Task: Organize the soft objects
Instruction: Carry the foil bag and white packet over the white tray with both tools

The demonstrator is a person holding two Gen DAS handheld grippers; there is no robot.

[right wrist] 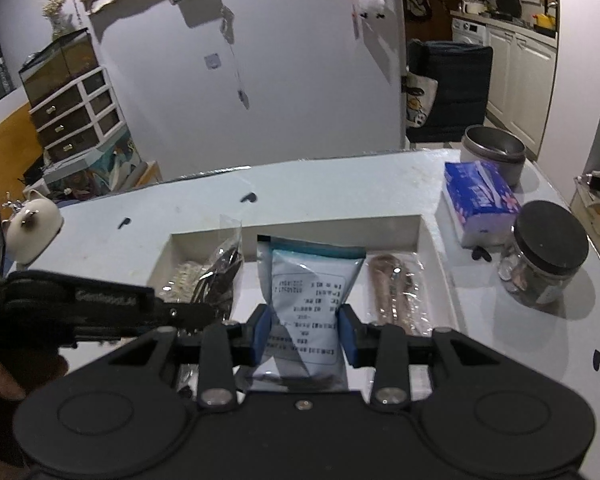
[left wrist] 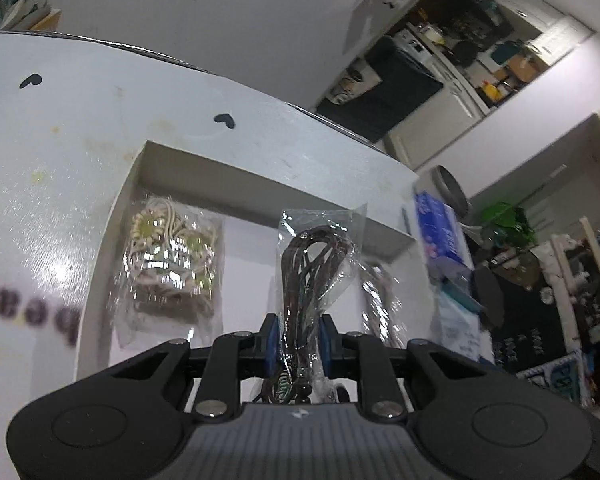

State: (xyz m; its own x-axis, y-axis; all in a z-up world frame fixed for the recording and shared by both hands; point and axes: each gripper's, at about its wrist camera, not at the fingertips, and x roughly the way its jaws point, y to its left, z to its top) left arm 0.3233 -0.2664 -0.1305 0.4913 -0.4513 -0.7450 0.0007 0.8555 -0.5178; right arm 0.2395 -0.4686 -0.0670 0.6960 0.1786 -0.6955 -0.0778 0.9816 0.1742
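The left tool [left wrist: 298, 340] is clamped on a clear bag of dark cords [left wrist: 314, 276], its blue pads pressed against the plastic on both sides, and the bag stands up between them above the shallow white tray [left wrist: 260, 168] on the tabletop [left wrist: 60, 128]; in that tray, to the left of the held bag, a clear packet of cream and yellow-green woven pieces [left wrist: 168, 256] lies flat, and to the right a packet of brownish cords [left wrist: 380, 292] lies blurred against the tray's floor; beyond the tray's right wall sits a blue tissue pack [left wrist: 440, 232]. The right tool [right wrist: 305, 332] grips a pale blue printed pouch [right wrist: 306, 300] at its narrowed middle, the pouch held over the centre of the tray [right wrist: 428, 232]; from this view the left tool [right wrist: 204, 312] reaches in from the left with its bag of dark cords [right wrist: 224, 272] just beside the pouch, and the brownish packet [right wrist: 396, 296] lies to the pouch's right; the tissue pack [right wrist: 480, 196], a black-lidded glass jar [right wrist: 544, 256] and a metal pot [right wrist: 496, 152] stand on the tabletop [right wrist: 340, 184] past the tray's right edge, and a white ceramic figure [right wrist: 34, 224] stands at the far left.
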